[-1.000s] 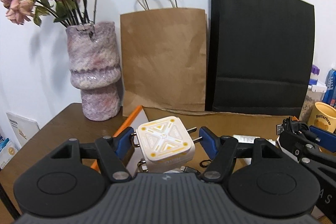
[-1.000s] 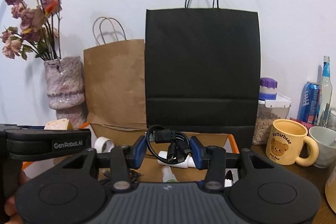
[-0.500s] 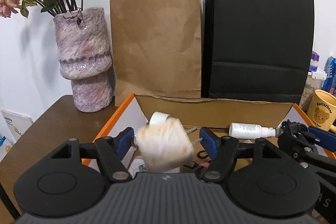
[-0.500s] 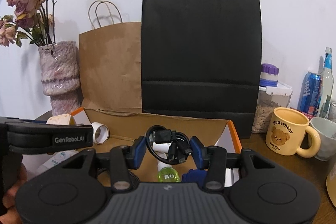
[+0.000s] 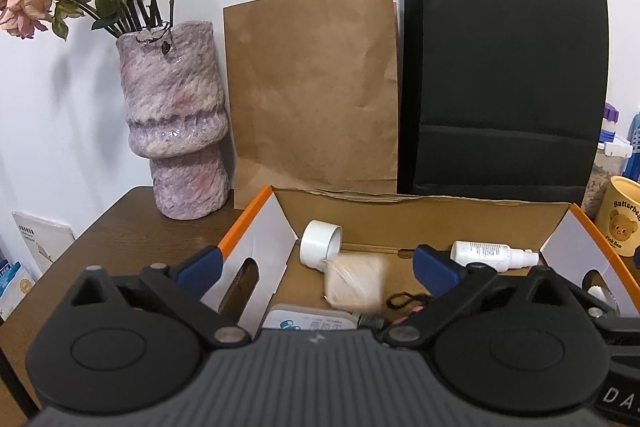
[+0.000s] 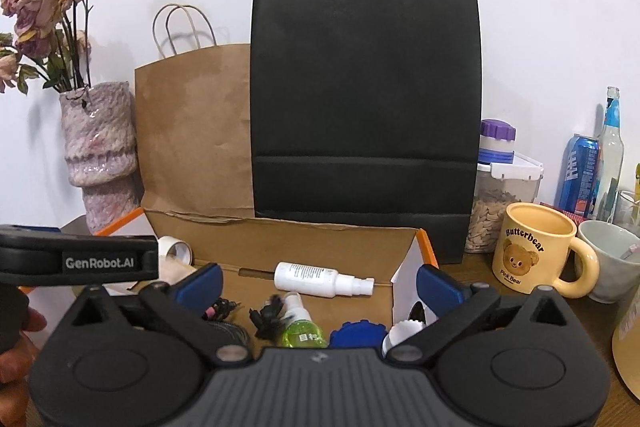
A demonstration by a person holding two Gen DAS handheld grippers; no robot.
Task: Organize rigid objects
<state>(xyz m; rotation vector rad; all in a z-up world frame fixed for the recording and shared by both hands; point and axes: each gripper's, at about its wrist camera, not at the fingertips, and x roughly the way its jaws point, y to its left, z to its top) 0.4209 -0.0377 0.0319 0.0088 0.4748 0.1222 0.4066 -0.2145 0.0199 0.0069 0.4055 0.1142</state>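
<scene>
An open cardboard box (image 5: 420,215) with orange edges sits before me, also in the right wrist view (image 6: 320,243). My left gripper (image 5: 316,265) is open above it; the white and yellow plug adapter (image 5: 356,285) is blurred inside the box below. A white tape roll (image 5: 320,243) and a white spray bottle (image 5: 490,253) lie in the box. My right gripper (image 6: 318,283) is open; the black cable bundle (image 6: 270,317) lies blurred in the box beside a green bottle (image 6: 302,333) and a blue cap (image 6: 358,333).
A purple vase with dried roses (image 5: 174,135), a brown paper bag (image 5: 312,95) and a black paper bag (image 6: 364,107) stand behind the box. A yellow bear mug (image 6: 534,255), a grey cup (image 6: 612,255), a seed jar (image 6: 502,203), a can and a bottle stand at right.
Both grippers lowered over the box and opened. The adapter dropped from the left gripper into the box, and the cable bundle dropped from the right gripper.
</scene>
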